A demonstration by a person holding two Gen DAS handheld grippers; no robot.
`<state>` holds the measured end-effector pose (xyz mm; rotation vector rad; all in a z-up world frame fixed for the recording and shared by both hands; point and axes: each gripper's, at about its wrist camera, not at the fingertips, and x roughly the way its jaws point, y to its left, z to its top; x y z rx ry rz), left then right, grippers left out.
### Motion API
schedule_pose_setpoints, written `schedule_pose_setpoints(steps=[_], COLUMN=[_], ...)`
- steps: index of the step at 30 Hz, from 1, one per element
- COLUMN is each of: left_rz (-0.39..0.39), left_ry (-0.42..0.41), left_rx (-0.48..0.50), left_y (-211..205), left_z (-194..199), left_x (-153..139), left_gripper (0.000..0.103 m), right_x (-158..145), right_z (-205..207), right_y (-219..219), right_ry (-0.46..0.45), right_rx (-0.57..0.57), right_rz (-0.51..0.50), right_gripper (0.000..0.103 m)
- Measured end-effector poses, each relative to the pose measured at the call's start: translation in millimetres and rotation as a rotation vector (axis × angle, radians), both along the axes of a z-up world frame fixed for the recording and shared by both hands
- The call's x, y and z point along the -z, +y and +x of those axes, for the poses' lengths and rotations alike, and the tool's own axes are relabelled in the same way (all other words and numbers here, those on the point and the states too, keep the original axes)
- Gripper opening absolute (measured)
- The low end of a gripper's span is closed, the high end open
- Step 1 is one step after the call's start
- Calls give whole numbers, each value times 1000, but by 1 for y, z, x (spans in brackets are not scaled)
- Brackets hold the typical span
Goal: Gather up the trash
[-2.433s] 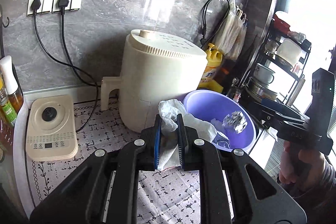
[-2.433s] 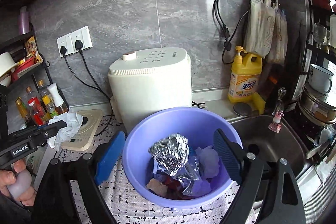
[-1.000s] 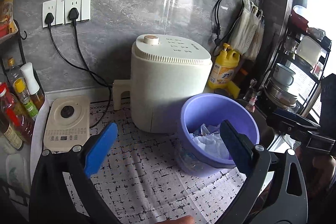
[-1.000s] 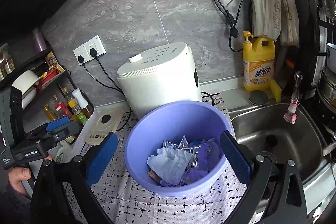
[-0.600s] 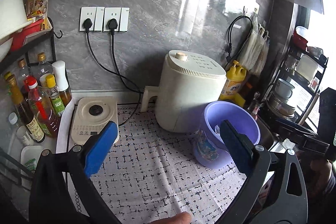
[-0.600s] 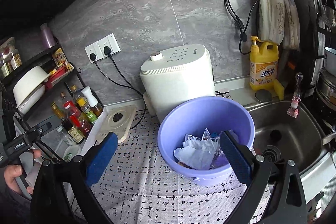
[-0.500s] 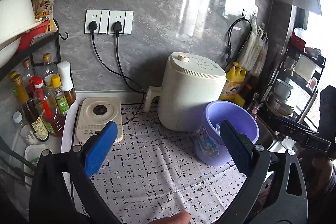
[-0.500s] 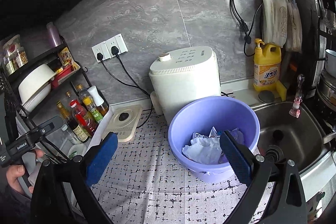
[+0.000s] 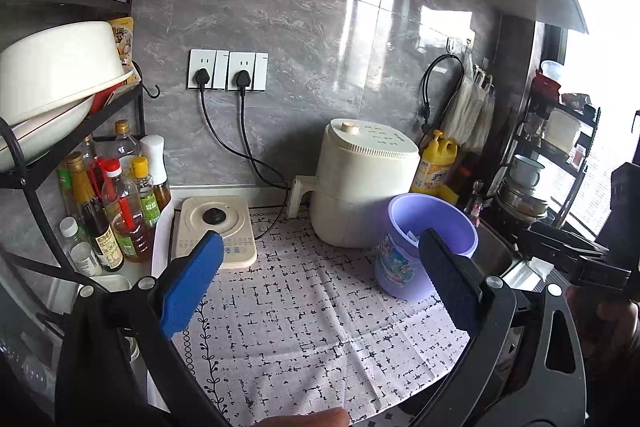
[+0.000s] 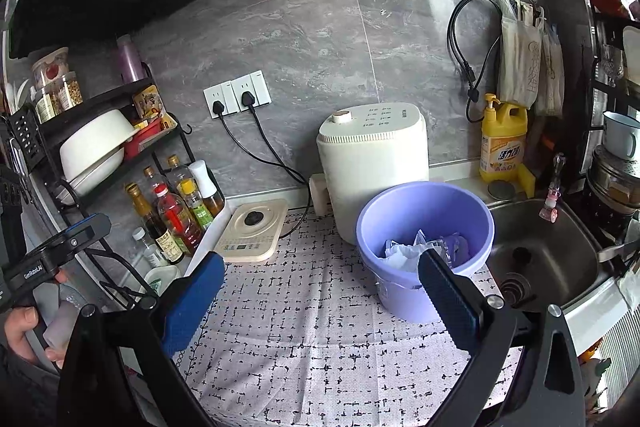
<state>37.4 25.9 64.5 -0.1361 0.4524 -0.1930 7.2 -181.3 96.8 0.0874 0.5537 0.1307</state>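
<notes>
Purple plastic bucket point(image 10: 424, 227) stands on the white cloth with black marks point(image 10: 320, 339), just in front of the cream round cooker point(image 10: 372, 163). White crumpled paper point(image 10: 400, 253) lies inside it. The left gripper point(image 9: 316, 283) and right gripper point(image 10: 316, 295) both gape wide and hold nothing.

1. The wall point(image 10: 320, 39) is glossy grey stone-look tile that mirrors the window light.
2. The purple bucket point(image 10: 424, 211) is smooth plastic; crumpled white paper point(image 10: 400, 251) lies inside it.
3. The table point(image 10: 320, 339) wears a matt, woven-looking patterned cloth.
4. The sink point(image 10: 560, 247) is brushed metal.
5. The cream appliance point(image 10: 372, 163) has a smooth, satin plastic shell.
6. The tool pads point(image 10: 192, 303) are matt blue with a fine ribbed texture.
</notes>
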Motion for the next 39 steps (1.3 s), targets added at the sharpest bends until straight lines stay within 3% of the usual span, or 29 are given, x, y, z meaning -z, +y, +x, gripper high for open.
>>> schedule_pose_setpoints(steps=[10, 19, 39], left_rz=[12, 30, 11], left_ry=[-62, -70, -74], left_rx=[-20, -47, -61], left_y=[-7, -6, -5], left_z=[-63, -93, -99], left_x=[-15, -24, -22], left_gripper=[97, 97, 97], right_x=[-8, -19, -18], right_z=[-56, -82, -89], right_y=[7, 17, 26], right_ry=[-32, -83, -82], right_rx=[-28, -94, -83], right_rz=[6, 58, 22], right_gripper=[95, 95, 95])
